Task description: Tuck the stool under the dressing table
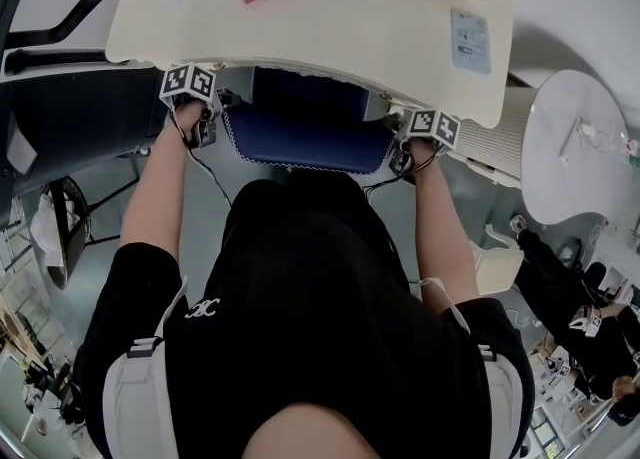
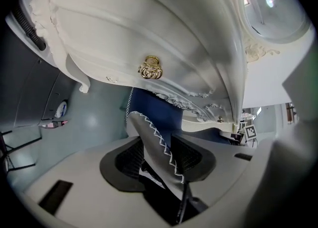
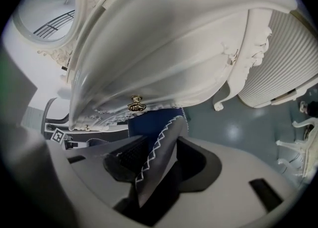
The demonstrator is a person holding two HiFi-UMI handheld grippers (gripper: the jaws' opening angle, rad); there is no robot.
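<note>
Jaws of the left gripper (image 2: 158, 158): set fairly wide, with the grey, white-zigzag-stitched seat edge (image 2: 155, 140) of the navy padded stool (image 1: 310, 132) passing between them; no firm pinch is evident. Jaws of the right gripper (image 3: 158, 161): likewise wide, astride the opposite seat edge (image 3: 160, 147). Both sides are taken, it is judged, so that the seat is kept square when pushed.

Stool: lodged largely beneath the white carved dressing table (image 1: 300, 42), its near rim showing beyond the tabletop. A brass ring pull (image 2: 150, 68) hangs above it. The tuck is judged nearly complete.
</note>
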